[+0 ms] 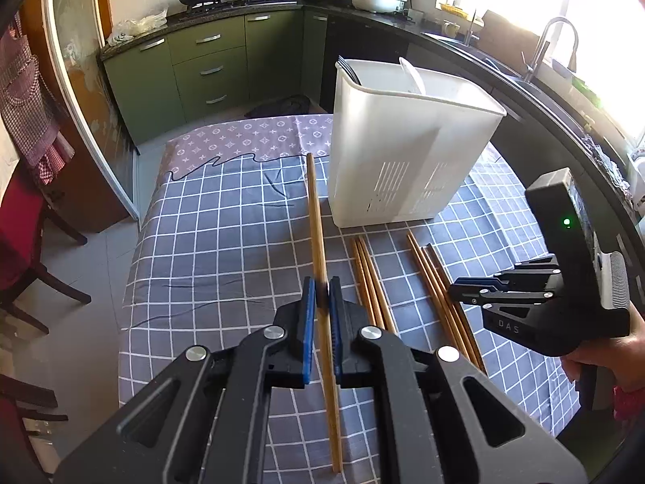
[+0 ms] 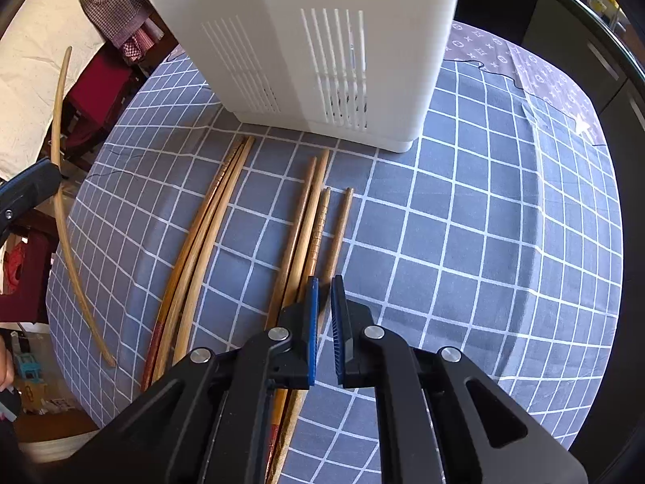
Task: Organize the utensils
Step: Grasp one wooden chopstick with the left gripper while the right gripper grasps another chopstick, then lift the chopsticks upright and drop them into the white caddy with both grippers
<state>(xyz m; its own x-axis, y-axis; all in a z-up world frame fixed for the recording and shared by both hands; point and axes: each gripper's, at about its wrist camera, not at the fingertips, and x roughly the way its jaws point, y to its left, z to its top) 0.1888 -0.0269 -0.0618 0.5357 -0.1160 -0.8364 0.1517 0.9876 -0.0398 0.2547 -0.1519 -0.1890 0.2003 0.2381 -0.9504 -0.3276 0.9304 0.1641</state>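
Clamping one chopstick (image 1: 318,242), the left tongs (image 1: 322,294) lift it for the bin (image 1: 407,153). The right tongs (image 2: 324,302), beside the bin, pinch another chopstick (image 2: 338,230) off the bench (image 2: 483,242).

Black left claw (image 1: 322,294); blue ribbed pads (image 1: 308,322); silver screws; green light.

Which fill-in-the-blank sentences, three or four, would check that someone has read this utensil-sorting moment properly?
1. The left gripper is shut on a single ____.
2. The white caddy stands on a cloth with a ____ pattern.
3. The loose chopsticks on the cloth lie ____ the caddy, not inside it.
4. The right gripper has its jaws closed on the chopstick at the ____ end of the row.

Missing words: chopstick; checked; in front of; right
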